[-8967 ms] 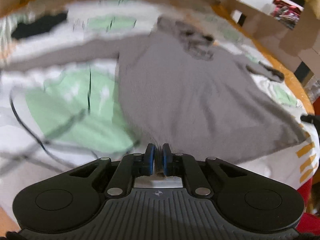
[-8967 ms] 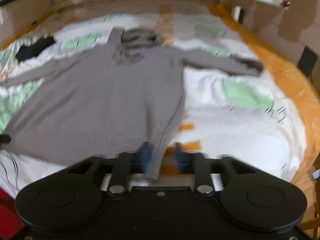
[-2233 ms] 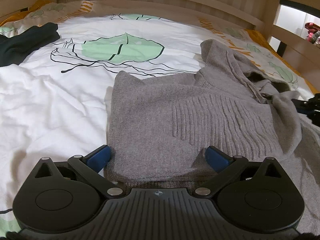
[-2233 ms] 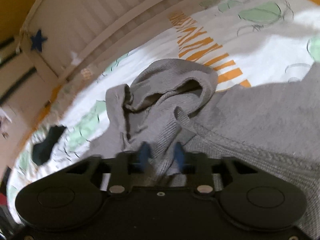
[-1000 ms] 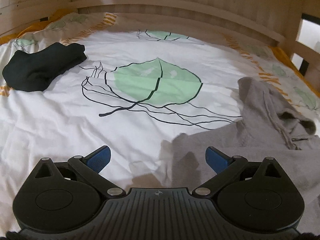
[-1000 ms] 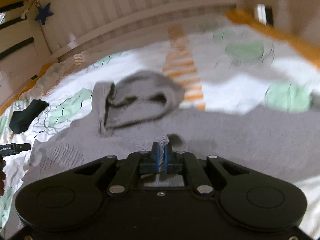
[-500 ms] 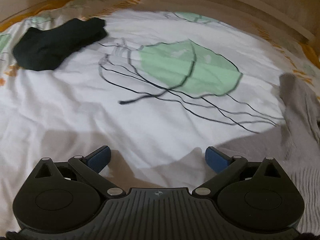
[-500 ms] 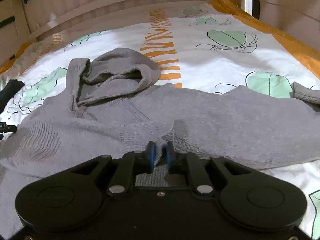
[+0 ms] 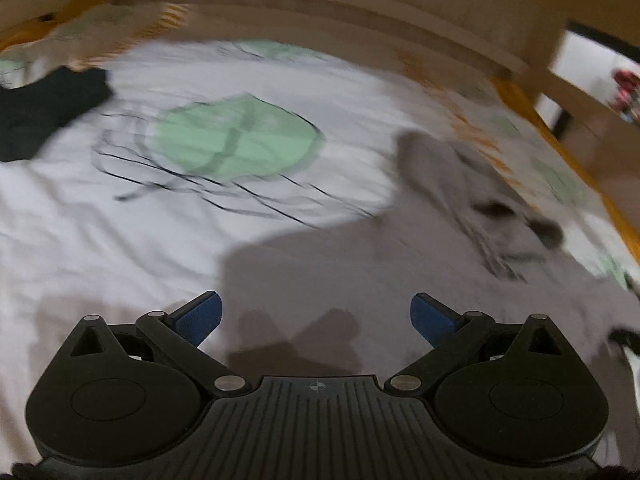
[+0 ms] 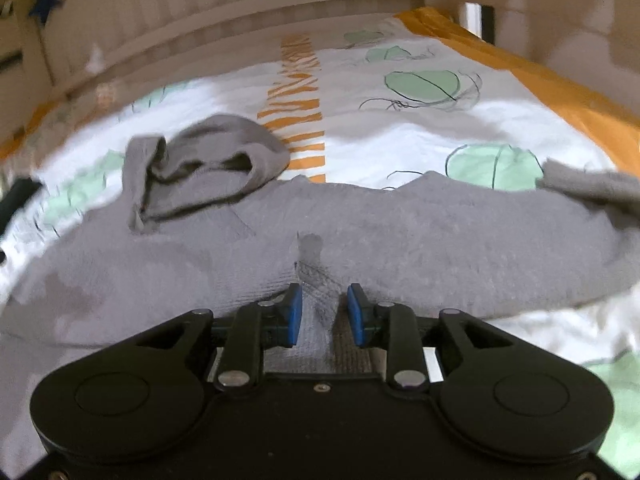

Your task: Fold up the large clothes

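Observation:
A grey hooded sweater (image 10: 400,232) lies spread across the bed, its hood (image 10: 208,160) bunched at the far left and one sleeve (image 10: 592,188) trailing off to the right. My right gripper (image 10: 324,312) sits low over the sweater's near edge and its jaws are opening. A raised ridge of knit stands between the blue pads, which do not press on it. In the blurred left wrist view my left gripper (image 9: 316,312) is wide open and holds nothing. It hovers over the sweater (image 9: 400,264) near its left edge, with the hood (image 9: 460,172) beyond to the right.
The bed has a white duvet (image 9: 120,220) printed with green leaves and an orange border (image 10: 560,92) on the right. A black garment (image 9: 44,112) lies at the far left. A slatted wooden headboard (image 10: 240,12) closes off the far side.
The right jaws, shut on a pinch of sweater a second ago, have parted and the fabric has sagged between them. The left gripper has swung right, so more sweater lies under it.

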`<control>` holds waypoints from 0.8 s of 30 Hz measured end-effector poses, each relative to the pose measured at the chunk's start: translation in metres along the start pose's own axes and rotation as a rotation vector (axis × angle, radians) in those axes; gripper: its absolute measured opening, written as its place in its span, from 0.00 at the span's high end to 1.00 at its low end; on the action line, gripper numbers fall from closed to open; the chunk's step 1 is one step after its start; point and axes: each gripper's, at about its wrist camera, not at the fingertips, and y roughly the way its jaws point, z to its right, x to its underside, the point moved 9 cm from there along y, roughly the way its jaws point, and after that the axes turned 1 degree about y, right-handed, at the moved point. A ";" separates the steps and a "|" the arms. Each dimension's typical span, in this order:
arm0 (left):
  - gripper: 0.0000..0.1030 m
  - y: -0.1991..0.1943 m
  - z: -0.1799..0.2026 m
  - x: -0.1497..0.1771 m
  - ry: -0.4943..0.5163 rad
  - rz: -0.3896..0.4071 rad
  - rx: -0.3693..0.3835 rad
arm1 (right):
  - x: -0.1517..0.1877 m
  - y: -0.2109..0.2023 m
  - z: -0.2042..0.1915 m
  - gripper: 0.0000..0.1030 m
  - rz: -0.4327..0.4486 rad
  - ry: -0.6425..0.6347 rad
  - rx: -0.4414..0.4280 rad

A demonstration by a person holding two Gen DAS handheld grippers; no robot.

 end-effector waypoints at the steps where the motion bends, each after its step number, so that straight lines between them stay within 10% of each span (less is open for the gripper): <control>1: 0.01 0.005 0.007 0.004 0.018 -0.009 0.004 | 0.000 0.003 -0.004 0.63 -0.004 -0.032 0.010; 5: 0.01 0.035 0.021 0.028 0.057 -0.080 -0.018 | -0.014 0.010 -0.028 0.63 0.003 -0.107 -0.064; 10: 0.00 0.042 0.019 0.038 0.088 -0.046 -0.053 | -0.045 -0.001 -0.028 0.61 0.093 0.098 -0.212; 24: 0.01 -0.001 0.090 -0.001 0.146 0.019 0.092 | -0.002 -0.016 0.026 0.59 0.005 0.147 -0.109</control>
